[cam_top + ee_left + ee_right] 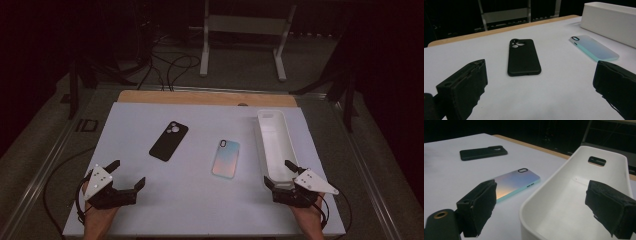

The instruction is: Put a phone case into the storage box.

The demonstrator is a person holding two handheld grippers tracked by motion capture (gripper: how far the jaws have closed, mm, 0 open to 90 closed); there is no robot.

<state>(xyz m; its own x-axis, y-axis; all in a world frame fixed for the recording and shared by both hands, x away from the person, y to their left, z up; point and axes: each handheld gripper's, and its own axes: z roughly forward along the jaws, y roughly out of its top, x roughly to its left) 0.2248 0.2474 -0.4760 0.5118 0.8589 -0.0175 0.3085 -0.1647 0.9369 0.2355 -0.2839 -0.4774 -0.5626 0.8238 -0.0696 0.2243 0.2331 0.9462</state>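
Note:
A black phone case (169, 140) (523, 57) (483, 152) lies flat left of the table's centre. To its right rests an iridescent blue-pink phone case (226, 158) (594, 47) (513, 181). A long white tray (276, 146) (610, 22) (564, 200), with nothing in it, stands at the right. My left gripper (128, 173) (541, 87) hovers open near the front left corner, facing the black case. My right gripper (279, 173) (541, 207) is open at the tray's near end, jaws straddling its rim.
The white tabletop (200, 200) has a wooden strip (200, 97) along its far edge. Cables (170, 65) and a white stand (245, 30) sit on the floor beyond. Metal rails (40, 170) run along both sides.

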